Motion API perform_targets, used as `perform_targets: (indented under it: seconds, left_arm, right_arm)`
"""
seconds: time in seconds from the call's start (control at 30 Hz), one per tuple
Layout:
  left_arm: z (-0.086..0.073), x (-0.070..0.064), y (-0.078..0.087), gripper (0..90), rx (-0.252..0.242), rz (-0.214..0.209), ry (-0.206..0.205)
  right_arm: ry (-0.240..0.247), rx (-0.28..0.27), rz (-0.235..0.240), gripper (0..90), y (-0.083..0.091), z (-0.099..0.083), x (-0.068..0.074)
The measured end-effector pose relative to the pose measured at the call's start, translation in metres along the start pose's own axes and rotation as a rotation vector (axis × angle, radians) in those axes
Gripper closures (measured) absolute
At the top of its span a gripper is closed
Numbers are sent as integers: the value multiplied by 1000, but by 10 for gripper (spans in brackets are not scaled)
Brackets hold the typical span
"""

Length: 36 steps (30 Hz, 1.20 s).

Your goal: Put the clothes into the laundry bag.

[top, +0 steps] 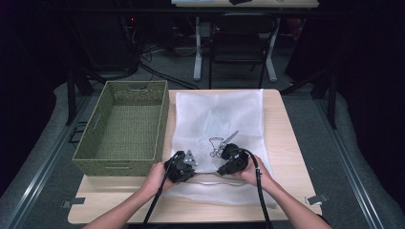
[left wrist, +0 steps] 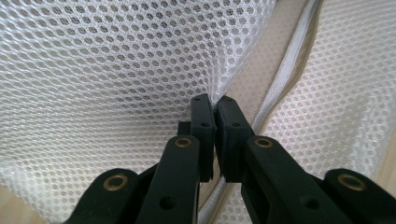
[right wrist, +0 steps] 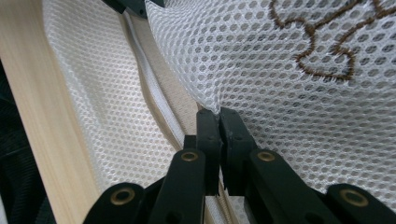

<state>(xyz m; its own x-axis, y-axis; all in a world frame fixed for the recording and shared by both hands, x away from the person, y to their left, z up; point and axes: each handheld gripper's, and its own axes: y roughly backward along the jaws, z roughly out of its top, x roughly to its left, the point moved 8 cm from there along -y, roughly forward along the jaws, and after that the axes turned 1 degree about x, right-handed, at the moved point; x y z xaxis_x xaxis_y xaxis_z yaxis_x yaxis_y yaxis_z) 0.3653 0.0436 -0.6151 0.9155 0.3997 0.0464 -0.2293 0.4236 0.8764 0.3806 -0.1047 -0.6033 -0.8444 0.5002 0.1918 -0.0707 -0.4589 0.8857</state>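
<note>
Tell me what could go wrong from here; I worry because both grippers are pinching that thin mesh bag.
1. The left gripper and the right gripper each pinch only a small fold of the white mesh laundry bag, so a lift may let it slip or strain the mesh.
2. The wicker basket stands close at the left; swinging the bag over could snag on its rim.

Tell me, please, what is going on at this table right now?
A person is working a white mesh bag spread flat on a wooden table, with a gripper in each hand. The left gripper and the right gripper are each shut on the bag's top layer near its near end, lifting that layer a little so the zipper edge shows beneath. A green woven basket sits at the left of the table, apart from the bag.
</note>
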Motion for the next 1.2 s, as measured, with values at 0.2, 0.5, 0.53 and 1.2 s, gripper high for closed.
perform_targets:
  seconds: [0.2, 0.5, 0.53, 1.2]
  left_arm:
    - [-2, -1, 0, 721, 2, -8, 8]
    - [6, 5, 20, 427, -72, -34, 62]
    - [6, 5, 20, 412, -72, -34, 62]
    - [22, 13, 50, 141, -191, 65, 131]
  right_arm:
    - [-6, 11, 19, 829, 4, 0, 2]
    - [16, -46, 46, 719, 25, 7, 5]
    - [12, -51, 46, 695, 27, 8, 5]
    - [-8, -175, -87, 242, 64, 20, -9]
